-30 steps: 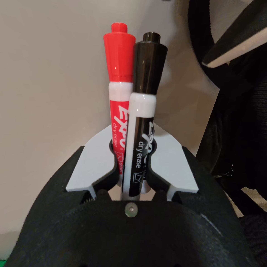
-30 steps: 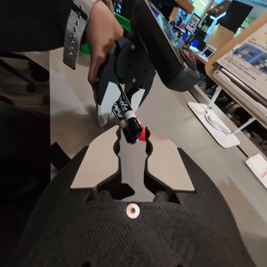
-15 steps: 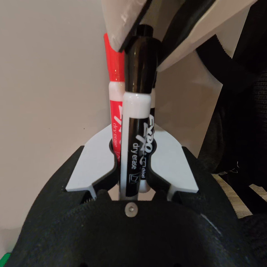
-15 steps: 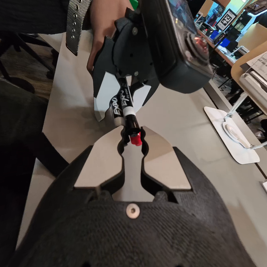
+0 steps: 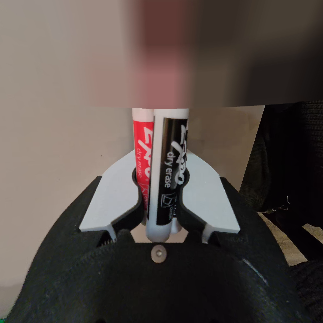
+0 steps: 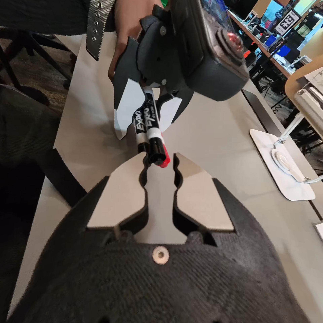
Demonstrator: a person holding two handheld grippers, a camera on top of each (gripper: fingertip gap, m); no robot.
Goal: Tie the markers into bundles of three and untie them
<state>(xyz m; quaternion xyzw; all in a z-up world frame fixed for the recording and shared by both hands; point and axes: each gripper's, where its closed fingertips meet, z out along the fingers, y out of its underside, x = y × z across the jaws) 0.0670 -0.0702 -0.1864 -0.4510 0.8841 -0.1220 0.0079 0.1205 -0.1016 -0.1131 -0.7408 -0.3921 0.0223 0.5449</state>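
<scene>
Left gripper [image 5: 160,176] clamps three dry-erase markers [image 6: 148,129], one red and two black, above the grey table [image 6: 218,139]. Your right gripper [image 6: 160,162] is agape, empty, at their caps. No tie visible; bundling looks undone.

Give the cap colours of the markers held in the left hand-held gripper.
Two black, one red; clearest in the right wrist view.
</scene>
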